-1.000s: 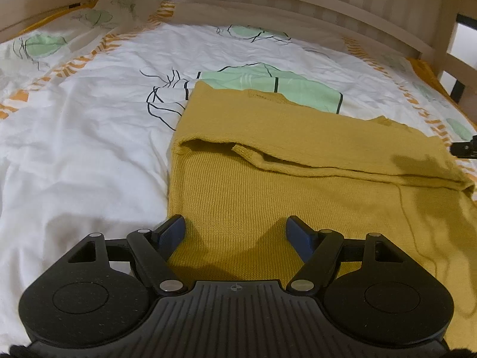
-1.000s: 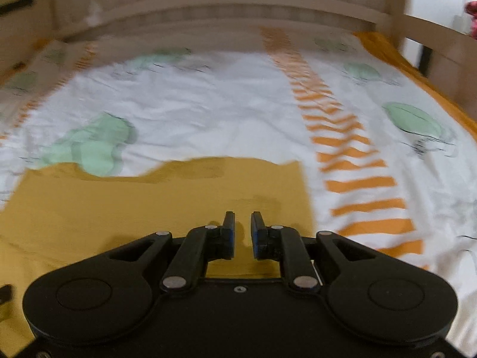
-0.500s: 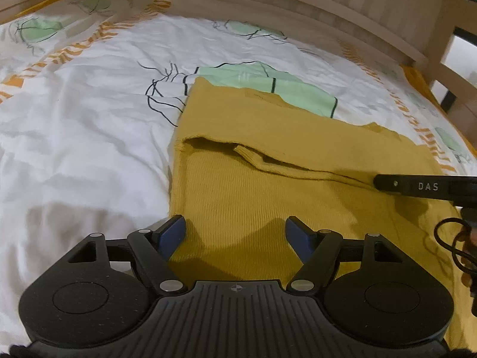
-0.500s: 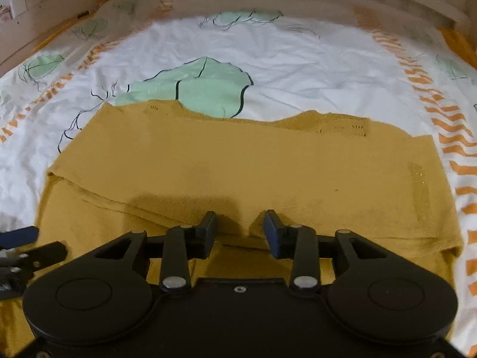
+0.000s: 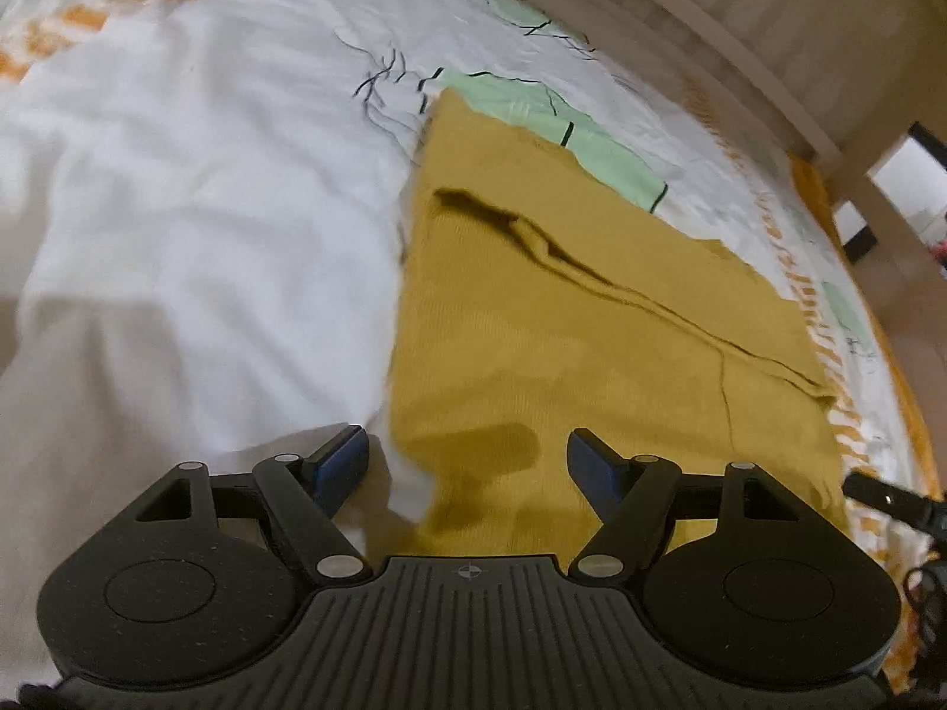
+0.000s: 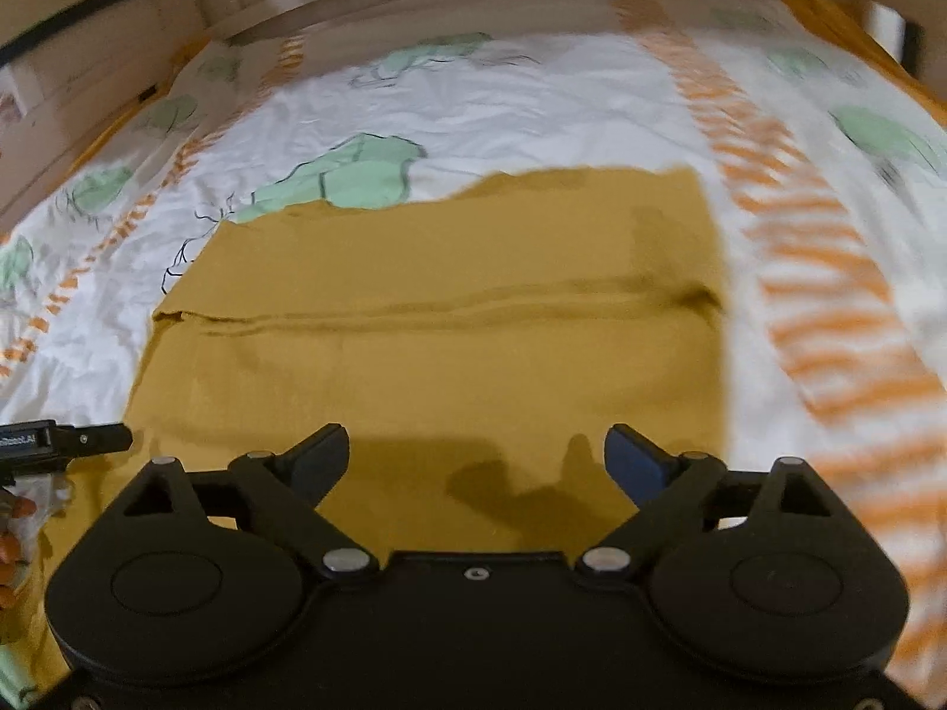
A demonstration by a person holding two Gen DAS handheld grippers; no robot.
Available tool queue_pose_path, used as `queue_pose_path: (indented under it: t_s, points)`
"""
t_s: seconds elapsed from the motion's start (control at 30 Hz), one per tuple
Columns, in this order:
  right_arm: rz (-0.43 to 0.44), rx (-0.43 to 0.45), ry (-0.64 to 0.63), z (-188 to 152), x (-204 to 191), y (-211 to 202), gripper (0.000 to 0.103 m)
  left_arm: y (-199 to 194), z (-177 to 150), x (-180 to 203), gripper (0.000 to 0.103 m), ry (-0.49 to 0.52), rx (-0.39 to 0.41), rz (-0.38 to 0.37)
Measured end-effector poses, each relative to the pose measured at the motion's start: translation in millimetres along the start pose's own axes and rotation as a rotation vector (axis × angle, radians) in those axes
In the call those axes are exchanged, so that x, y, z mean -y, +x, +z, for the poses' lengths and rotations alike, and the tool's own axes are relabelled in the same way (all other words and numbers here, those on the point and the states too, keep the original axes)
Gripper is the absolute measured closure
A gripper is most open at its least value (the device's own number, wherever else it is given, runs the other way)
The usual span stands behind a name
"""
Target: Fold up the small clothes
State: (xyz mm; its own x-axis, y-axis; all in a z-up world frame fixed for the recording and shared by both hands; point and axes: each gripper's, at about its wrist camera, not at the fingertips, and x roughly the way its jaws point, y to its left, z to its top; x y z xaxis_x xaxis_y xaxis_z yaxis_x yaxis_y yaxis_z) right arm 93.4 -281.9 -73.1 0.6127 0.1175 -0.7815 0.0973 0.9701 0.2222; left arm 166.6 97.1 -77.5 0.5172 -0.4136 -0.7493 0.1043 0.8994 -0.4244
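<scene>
Jaws of right gripper (image 6: pixel 475 454) just sprung wide, empty; left gripper (image 5: pixel 467 457) jaws likewise spread, gripping nothing. Both angled down over yellow knit garment (image 6: pixel 438 319), lying half-folded on the bed's patterned sheet (image 5: pixel 177 225).

We see a bed (image 6: pixel 532 94) spread with a white cover printed with green shapes and orange stripes. A pale wooden slatted headboard (image 5: pixel 787 18) curves along its far side. At far right, a wooden post (image 5: pixel 876 207) stands before a dim floor.
</scene>
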Motion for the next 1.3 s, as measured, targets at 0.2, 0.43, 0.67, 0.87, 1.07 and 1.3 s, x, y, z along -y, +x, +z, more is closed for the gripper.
queue_pose_path:
  t_s: [0.2, 0.43, 0.67, 0.87, 1.07, 1.3]
  points:
    - [0.002, -0.056, 0.154, -32.7, 37.7, -35.0, 0.003, -26.5, -21.0, -5.1, 0.030, 0.010, -0.025, -0.010]
    - [0.026, -0.125, 0.277, -62.8, 67.2, -55.8, 0.001, -44.7, -42.4, -0.2, 0.030, 0.062, -0.090, -0.007]
    - [0.095, -0.173, 0.263, -74.5, 63.0, -66.3, 0.001, -61.3, -61.9, 3.4, 0.030, 0.121, -0.118, -0.014]
    - [0.175, -0.214, 0.284, -84.0, 62.9, -69.5, 0.001, -66.2, -78.6, 18.7, 0.030, 0.237, -0.141, 0.011]
    - [0.248, -0.238, 0.302, -90.5, 64.4, -71.8, 0.001, -61.5, -77.9, 11.7, 0.030, 0.206, -0.154, -0.005]
    - [0.291, -0.253, 0.372, -89.6, 72.6, -58.8, 0.000, -46.6, -65.6, -3.8, 0.032, 0.084, -0.129, -0.091]
